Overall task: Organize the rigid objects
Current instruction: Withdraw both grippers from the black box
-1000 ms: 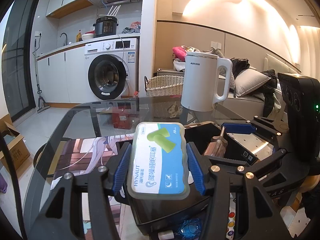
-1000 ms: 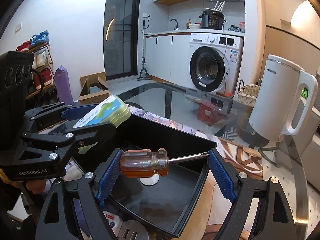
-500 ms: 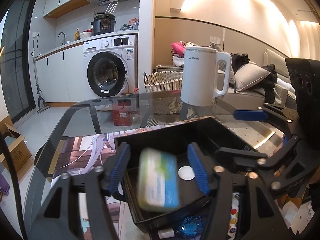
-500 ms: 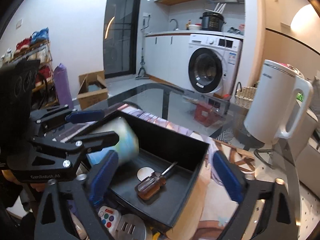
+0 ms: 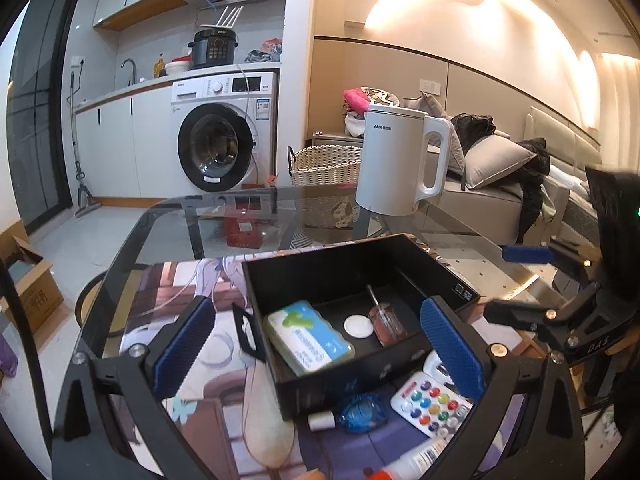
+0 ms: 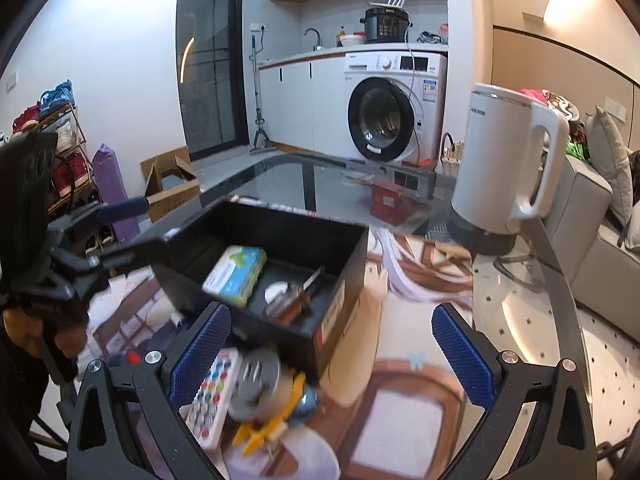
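Earplug packet (image 5: pixel 309 339), a green-and-blue plastic pack, lay tilted inside the black rectangular box (image 5: pixel 436 268) beside the amber-handled screwdriver (image 5: pixel 385 319). Left gripper (image 5: pixel 316 344) and right gripper (image 6: pixel 332 340) hovered near the box, both spread wide, gripping nothing.

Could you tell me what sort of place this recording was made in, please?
It looks like a small home, an open-plan flat with kitchen and living area together. A washing machine sits under a kitchen counter, a sofa with cushions lines the wall, and a white kettle stands on the glass table.
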Available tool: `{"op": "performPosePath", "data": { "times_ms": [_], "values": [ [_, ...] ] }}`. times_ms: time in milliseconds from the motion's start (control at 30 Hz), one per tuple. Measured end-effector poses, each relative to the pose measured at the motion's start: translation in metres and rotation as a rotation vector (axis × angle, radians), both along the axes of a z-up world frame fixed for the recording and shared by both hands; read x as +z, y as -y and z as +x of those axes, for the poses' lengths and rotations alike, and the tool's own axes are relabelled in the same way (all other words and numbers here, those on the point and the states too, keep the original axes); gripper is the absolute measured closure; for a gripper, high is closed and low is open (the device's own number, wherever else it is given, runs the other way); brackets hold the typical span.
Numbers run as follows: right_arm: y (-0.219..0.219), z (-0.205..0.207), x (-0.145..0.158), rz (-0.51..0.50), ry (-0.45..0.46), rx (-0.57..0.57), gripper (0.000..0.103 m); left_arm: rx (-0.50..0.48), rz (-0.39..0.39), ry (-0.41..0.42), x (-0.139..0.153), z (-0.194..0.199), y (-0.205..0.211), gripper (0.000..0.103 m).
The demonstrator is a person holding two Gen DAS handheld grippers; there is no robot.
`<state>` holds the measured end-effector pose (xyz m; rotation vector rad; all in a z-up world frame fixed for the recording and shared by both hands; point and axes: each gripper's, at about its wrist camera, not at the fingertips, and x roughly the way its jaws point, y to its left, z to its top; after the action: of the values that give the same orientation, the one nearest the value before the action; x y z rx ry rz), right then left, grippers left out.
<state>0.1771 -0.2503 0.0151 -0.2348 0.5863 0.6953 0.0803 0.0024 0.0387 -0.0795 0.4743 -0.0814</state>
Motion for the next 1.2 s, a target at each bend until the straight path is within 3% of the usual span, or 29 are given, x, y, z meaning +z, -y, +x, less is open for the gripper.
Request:
{"op": "performPosePath", "data": {
  "times_ms": [433,1200],
  "values": [
    [0.022,-0.026,-0.016,-0.044,-0.027,-0.048,0.001,0.024,0.006,-0.048,-0.013,-0.027,0.008,0.0],
    [0.02,-0.024,-0.035,-0.118,-0.083,-0.055,0.001,-0.044,0.06,-0.187,-0.045,-0.043,0.047,0.0]
  ]
}}
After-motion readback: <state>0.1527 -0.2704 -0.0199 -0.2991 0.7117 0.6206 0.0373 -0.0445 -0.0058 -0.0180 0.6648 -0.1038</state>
